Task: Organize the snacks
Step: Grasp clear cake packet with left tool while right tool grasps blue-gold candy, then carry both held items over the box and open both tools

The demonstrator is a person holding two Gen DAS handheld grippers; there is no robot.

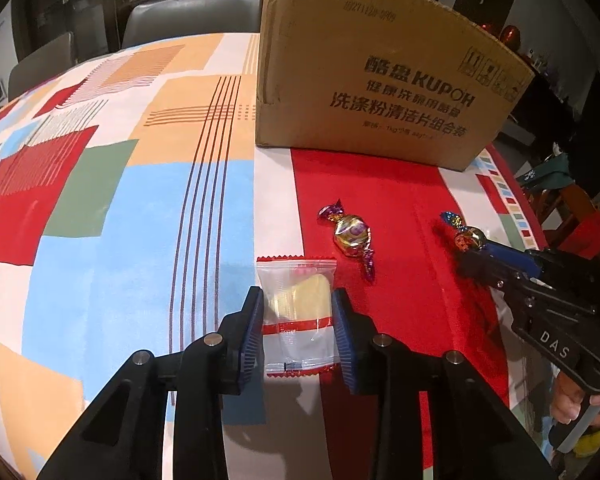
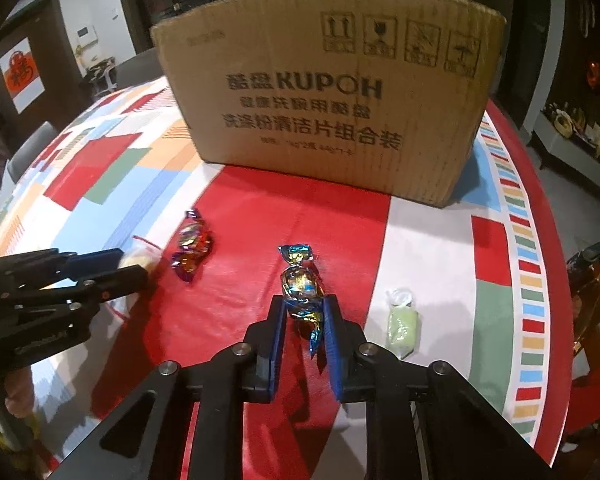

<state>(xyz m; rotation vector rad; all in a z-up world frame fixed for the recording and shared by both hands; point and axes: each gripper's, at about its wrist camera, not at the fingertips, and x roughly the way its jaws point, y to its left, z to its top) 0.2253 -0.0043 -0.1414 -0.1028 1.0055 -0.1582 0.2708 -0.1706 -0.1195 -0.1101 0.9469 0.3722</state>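
The left gripper (image 1: 298, 314) pinches a clear cracker packet (image 1: 298, 312) lying on the tablecloth (image 1: 140, 200). Just right of it rests a purple-ended candy (image 1: 350, 236). The right gripper (image 2: 305, 316) clamps a blue-wrapped candy (image 2: 302, 282), a green sweet (image 2: 400, 326) beside it, the cardboard box (image 2: 332, 108) ahead.

Overhead light is bright on the tablecloth (image 1: 140, 216) ahead of each claw, the room behind dim, edges bowed (fisheye) and vignetted black.

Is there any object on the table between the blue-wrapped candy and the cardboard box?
Nothing visible does. The blue-wrapped candy sits in the right hand-held gripper, and only bare tablecloth lies between it and the cardboard box. The purple-wrapped candy lies off to the left.
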